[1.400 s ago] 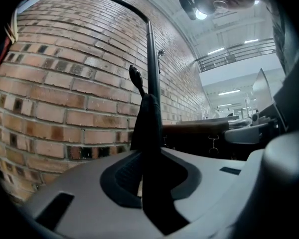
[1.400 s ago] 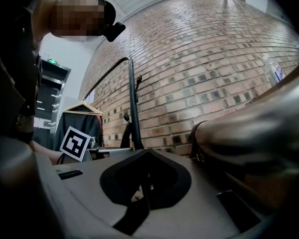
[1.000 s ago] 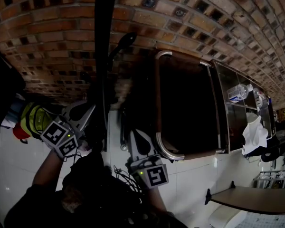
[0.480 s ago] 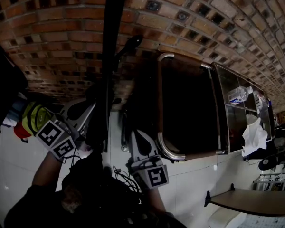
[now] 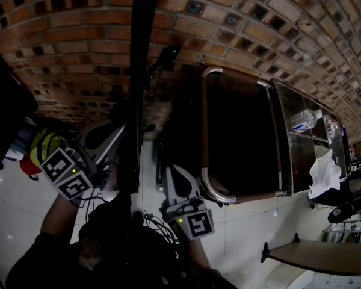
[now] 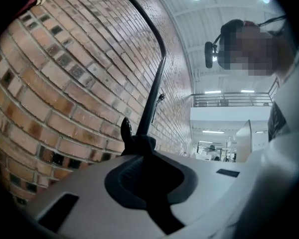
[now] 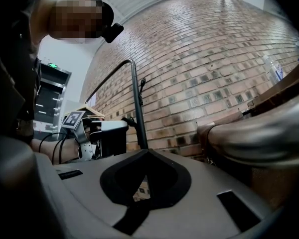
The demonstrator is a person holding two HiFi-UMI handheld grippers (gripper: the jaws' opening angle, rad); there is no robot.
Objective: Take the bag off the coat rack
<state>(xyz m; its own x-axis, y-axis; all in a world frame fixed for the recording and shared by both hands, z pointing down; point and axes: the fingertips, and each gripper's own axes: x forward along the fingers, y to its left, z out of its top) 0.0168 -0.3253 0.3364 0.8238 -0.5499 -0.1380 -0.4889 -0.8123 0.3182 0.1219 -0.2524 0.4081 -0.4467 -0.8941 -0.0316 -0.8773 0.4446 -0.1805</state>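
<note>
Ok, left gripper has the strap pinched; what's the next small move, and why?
Probably lift the left gripper a little higher: its jaws are shut on a dark strap right beside the rack's hook tip, so it likely hasn't cleared.

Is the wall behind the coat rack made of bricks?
Yes, the wall behind the black coat rack pole shows rows of reddish bricks.

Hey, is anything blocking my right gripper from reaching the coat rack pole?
Nothing visible does. Straight past the right gripper, jaws shut, the coat rack pole stands in plain sight against the brick wall, with open space in between.
</note>
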